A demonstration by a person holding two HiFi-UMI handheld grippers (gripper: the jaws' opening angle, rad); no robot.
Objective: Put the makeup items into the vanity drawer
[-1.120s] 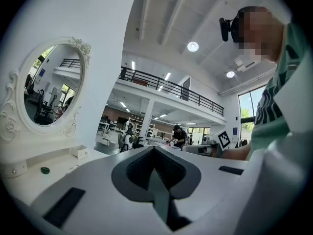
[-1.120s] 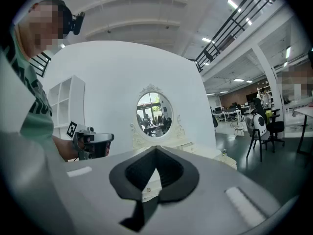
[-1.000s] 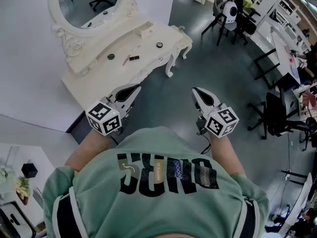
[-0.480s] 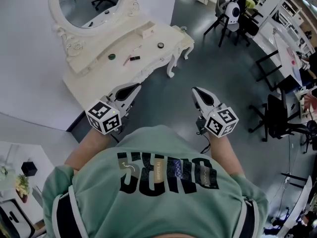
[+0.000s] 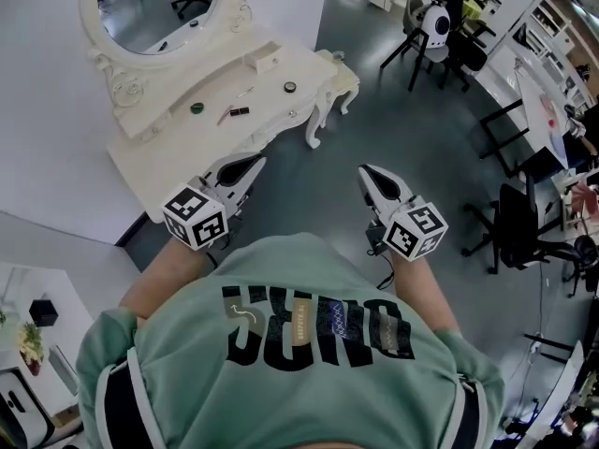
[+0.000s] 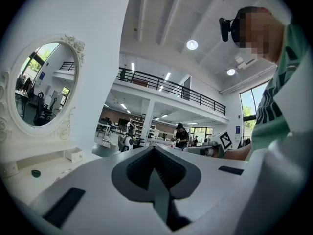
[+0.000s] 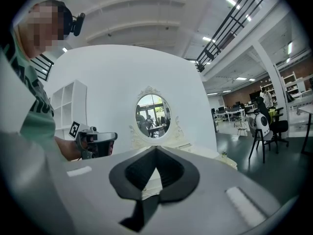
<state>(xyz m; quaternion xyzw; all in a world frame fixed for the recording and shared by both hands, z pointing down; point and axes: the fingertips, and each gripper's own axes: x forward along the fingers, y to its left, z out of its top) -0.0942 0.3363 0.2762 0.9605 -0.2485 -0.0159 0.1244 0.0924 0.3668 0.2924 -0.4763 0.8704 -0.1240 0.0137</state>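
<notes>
Approach step: left gripper (image 5: 253,163) and right gripper (image 5: 368,172) are held level, jaws together on nothing, well apart from the white vanity table (image 5: 187,148). It is judged best to come square to its front edge and open the drawer, not seen open, before any pick. Makeup items lie on the table top: green pot (image 5: 197,108) toward the left end, dark lipstick (image 5: 239,111) mid-top, round compact (image 5: 290,87) toward the right end, white box (image 5: 267,61) behind it. Oval mirror (image 5: 154,7) stands at the back edge; dark grey floor (image 5: 309,185), office chairs (image 5: 519,218) beyond the right end.
</notes>
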